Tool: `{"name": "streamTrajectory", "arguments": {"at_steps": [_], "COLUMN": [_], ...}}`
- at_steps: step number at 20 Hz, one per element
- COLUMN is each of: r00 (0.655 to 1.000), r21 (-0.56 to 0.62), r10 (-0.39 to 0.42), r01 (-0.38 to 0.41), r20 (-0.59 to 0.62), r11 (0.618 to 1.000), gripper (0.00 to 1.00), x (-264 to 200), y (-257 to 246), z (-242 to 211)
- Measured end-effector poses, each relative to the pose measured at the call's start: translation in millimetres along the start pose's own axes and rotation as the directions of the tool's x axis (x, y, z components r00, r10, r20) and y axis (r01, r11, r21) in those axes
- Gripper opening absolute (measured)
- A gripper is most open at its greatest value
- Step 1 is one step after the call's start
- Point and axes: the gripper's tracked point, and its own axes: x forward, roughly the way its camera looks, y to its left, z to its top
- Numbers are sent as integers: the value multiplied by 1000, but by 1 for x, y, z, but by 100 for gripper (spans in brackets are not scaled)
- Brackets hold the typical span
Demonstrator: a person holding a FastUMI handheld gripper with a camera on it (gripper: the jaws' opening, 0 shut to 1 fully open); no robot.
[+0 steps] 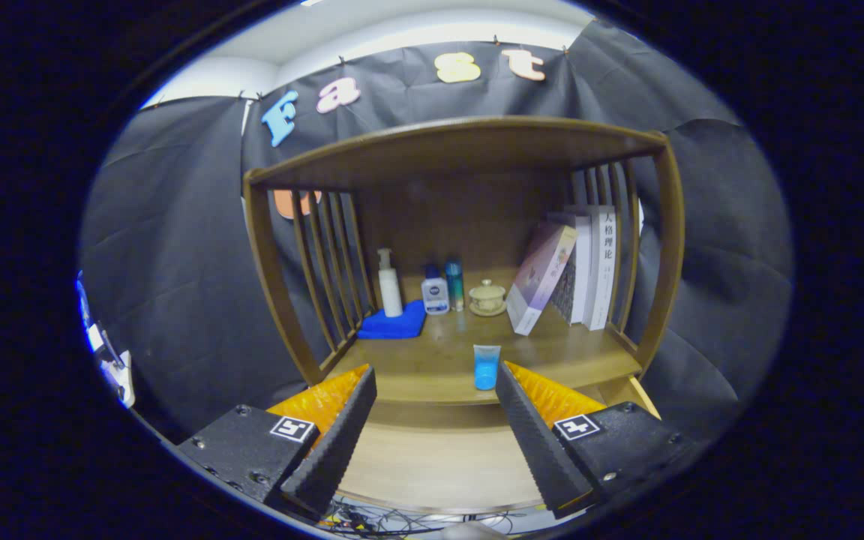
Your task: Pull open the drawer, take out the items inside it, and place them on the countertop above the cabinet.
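The gripper hangs in front of the wooden cabinet, its 2 ribbed black fingers spread wide apart with nothing between them, so the claw is released. Below and between the fingers lies the pale wood of the pulled-out drawer, and what can be seen of its bottom is bare board; the fingers hide its sides. Just beyond the fingertips runs the front edge of the countertop. A small blue cup stands near that front edge, just ahead of the right finger. Further back, at the left rear corner, a folded blue cloth lies beside a white pump bottle. Next along the back stand a squat white-and-blue bottle, a slim teal can and a lidded ceramic cup on a saucer. On the right, several books lean against the slatted side. A tangle of cables lies on the floor beneath the drawer.
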Motion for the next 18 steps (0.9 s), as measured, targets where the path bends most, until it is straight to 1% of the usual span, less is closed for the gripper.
{"name": "streamTrajectory", "arguments": {"at_steps": [4, 8, 11, 14, 18], "r00": [995, 985, 980, 974, 975], "r21": [-63, -62, -35, -23, -31], "r10": [13, 20, -24, -46, -92], "r01": [-6, -10, 31, 53, 101], "r20": [101, 168, 199, 222, 203], "r11": [998, 998, 999, 998, 994], "gripper": [100, 100, 100, 100, 100], "x": [-39, -71, -86, -94, -99], "y": [10, 15, 3, -8, -29], "z": [-1, -9, -18, -28, -62]}}
